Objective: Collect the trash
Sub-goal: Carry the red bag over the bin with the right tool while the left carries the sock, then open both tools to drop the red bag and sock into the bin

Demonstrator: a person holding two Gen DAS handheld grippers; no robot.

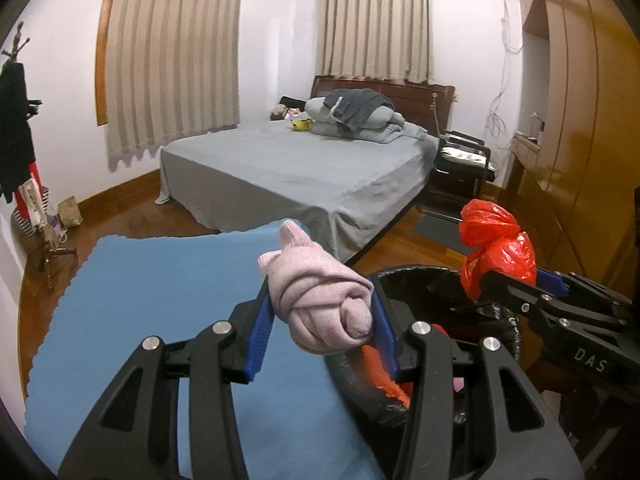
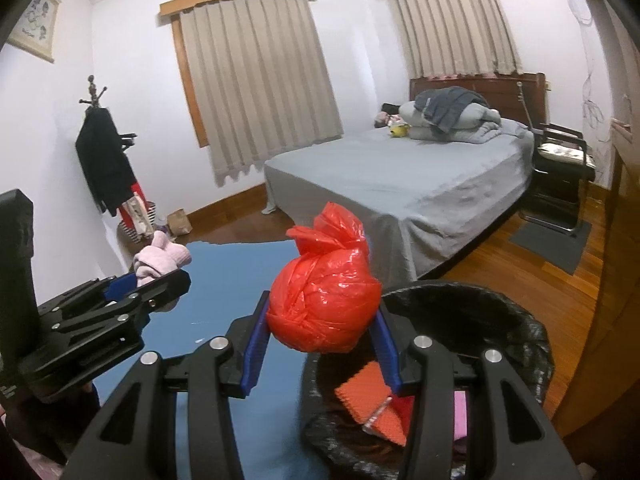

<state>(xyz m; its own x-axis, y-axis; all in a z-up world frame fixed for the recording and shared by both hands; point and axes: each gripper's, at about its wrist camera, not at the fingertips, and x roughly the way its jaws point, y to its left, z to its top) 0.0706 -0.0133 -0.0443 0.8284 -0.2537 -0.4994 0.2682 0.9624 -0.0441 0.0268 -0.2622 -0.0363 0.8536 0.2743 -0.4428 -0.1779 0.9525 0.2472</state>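
Note:
My left gripper (image 1: pixel 322 312) is shut on a knotted pink sock bundle (image 1: pixel 320 300), held above the left rim of a bin lined with a black bag (image 1: pixel 352 384). The pink bundle (image 2: pixel 160 260) and left gripper (image 2: pixel 160 276) also show at the left of the right wrist view. My right gripper (image 2: pixel 324 316) is shut on a tied red plastic bag (image 2: pixel 324 304), just left of the bin's rim (image 2: pixel 532 336). That red bag (image 1: pixel 496 248) appears at the right of the left wrist view. Inside the bin lies orange and pink rubbish (image 2: pixel 368 400).
A blue mat (image 1: pixel 160 300) covers the surface under both grippers. Beyond it a bed with grey sheets (image 1: pixel 300 176), a coat stand (image 2: pixel 104 160) at the left wall, a chair (image 2: pixel 560 168) beside the bed, and a wooden wardrobe (image 1: pixel 580 120) at the right.

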